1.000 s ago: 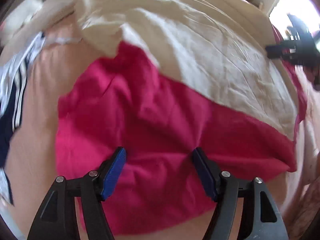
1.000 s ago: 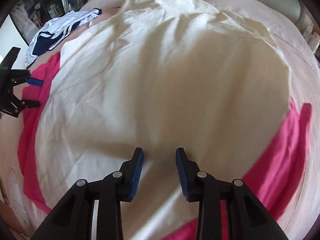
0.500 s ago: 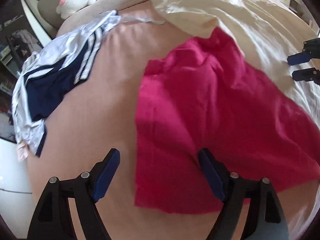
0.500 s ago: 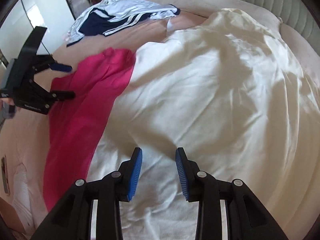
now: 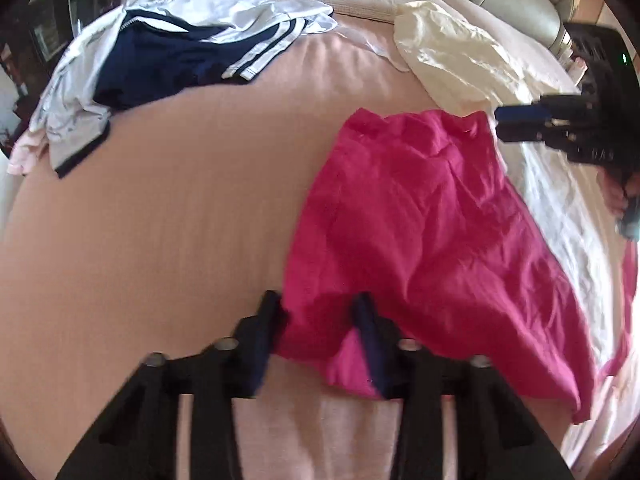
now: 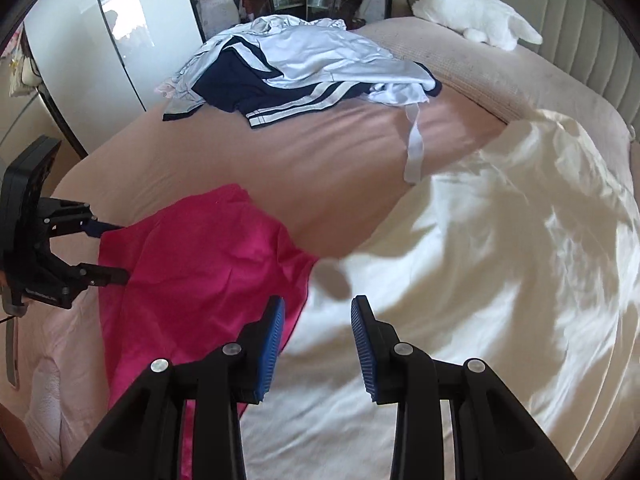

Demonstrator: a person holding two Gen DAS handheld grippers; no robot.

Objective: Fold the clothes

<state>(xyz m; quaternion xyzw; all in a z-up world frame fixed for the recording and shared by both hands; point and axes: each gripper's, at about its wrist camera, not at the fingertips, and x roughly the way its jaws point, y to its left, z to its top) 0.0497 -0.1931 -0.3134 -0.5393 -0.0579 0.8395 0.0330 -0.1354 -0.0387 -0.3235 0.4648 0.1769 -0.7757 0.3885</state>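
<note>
A bright pink garment point(image 5: 420, 220) lies spread on the bed, partly under a large cream garment point(image 6: 500, 260). My left gripper point(image 5: 316, 312) points down at the pink garment's near left corner. Its jaws are closing, and the corner's fabric bunches between the dark fingers without being pinched flat. In the right wrist view the left gripper point(image 6: 118, 252) shows a gap between its fingers at the pink edge point(image 6: 192, 264). My right gripper point(image 6: 318, 320) hovers open above the cream cloth's left border, nothing between its blue pads. It also appears at the right point(image 5: 498, 124), beside the cream garment point(image 5: 452, 52).
A heap of navy and white sportswear point(image 5: 180, 52) point(image 6: 300, 68) lies at the far left of the peach bed sheet point(image 5: 160, 220). A white plush toy point(image 6: 476, 20) rests by the padded headboard. A white wardrobe door point(image 6: 100, 40) stands beyond the bed's left side.
Both grippers have swung leftward across the bed. The left one reached the pink garment's left corner and its jaws narrowed around it. The right one went from mid-cream cloth to its left border.
</note>
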